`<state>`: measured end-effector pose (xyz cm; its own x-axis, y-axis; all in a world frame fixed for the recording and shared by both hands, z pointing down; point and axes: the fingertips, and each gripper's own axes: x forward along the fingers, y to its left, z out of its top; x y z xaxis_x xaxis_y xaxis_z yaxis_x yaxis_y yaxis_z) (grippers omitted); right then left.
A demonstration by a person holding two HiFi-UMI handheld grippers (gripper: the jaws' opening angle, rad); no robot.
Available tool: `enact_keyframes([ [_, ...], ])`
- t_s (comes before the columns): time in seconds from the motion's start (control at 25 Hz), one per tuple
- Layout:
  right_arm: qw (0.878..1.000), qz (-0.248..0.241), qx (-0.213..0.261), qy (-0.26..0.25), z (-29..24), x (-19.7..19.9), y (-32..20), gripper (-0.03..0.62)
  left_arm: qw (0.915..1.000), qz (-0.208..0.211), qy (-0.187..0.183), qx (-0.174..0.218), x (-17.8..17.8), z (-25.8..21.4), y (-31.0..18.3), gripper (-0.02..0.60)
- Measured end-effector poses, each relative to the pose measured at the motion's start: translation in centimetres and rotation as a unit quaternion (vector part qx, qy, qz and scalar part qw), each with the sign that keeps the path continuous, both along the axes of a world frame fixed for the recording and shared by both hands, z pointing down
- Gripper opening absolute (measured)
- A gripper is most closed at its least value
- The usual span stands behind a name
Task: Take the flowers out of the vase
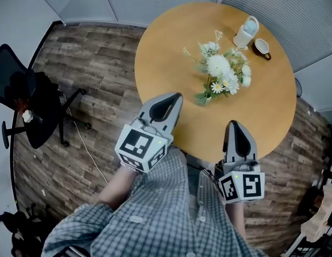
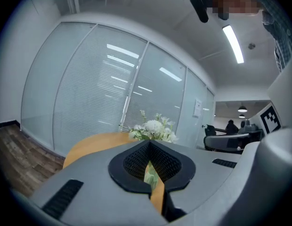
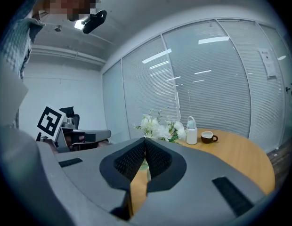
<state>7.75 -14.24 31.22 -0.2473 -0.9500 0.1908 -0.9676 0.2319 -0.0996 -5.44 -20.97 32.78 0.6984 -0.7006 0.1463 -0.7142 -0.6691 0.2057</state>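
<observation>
A bunch of white flowers [image 1: 224, 73] with green leaves stands in a clear vase [image 1: 204, 97] near the middle of a round wooden table [image 1: 171, 42]. My left gripper [image 1: 176, 96] is shut and empty over the table's near edge, its tip just left of the vase. My right gripper [image 1: 233, 123] is also shut and empty, a little short of the bouquet on the near right. In the left gripper view the flowers [image 2: 153, 128] rise just beyond the shut left gripper [image 2: 149, 145]. The right gripper view shows the flowers [image 3: 158, 126] beyond the shut right gripper [image 3: 145, 140].
A white bottle [image 1: 246, 32] and a dark cup [image 1: 261, 47] stand at the table's far side, behind the flowers. A black office chair [image 1: 27, 106] sits on the wooden floor to the left, with a cable [image 1: 85, 149] lying beside it. Glass partition walls with blinds stand behind the table.
</observation>
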Motion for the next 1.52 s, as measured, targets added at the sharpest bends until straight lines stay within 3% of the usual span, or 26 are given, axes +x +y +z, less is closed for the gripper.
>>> enact_keyframes([
  [0.44,0.999,-0.043,-0.026,0.006,1.3,1.7,-1.8,0.009,0.9985,-0.026,-0.049,0.005,1.7,2.0,-0.8,0.007],
  [0.76,0.997,-0.064,-0.040,0.007,2.3,1.2,-2.2,0.009,0.9930,-0.005,-0.118,-0.001,3.0,5.9,-1.3,0.012],
  [0.96,0.997,-0.062,-0.054,0.012,3.0,1.5,-2.1,0.009,0.9883,0.022,-0.148,-0.028,4.0,9.8,-1.6,0.108],
  [1.16,0.996,-0.060,-0.064,0.014,3.7,1.5,-1.9,0.009,0.9826,0.034,-0.173,-0.057,4.8,13.4,-2.1,0.159],
  [1.36,0.996,-0.053,-0.069,0.015,4.1,1.9,-1.8,0.009,0.9765,0.079,-0.191,-0.061,7.1,16.1,-2.0,0.237],
  [1.52,0.996,-0.045,-0.069,0.016,4.1,2.5,-1.6,0.009,0.9743,0.091,-0.193,-0.072,8.3,17.7,-2.1,0.260],
])
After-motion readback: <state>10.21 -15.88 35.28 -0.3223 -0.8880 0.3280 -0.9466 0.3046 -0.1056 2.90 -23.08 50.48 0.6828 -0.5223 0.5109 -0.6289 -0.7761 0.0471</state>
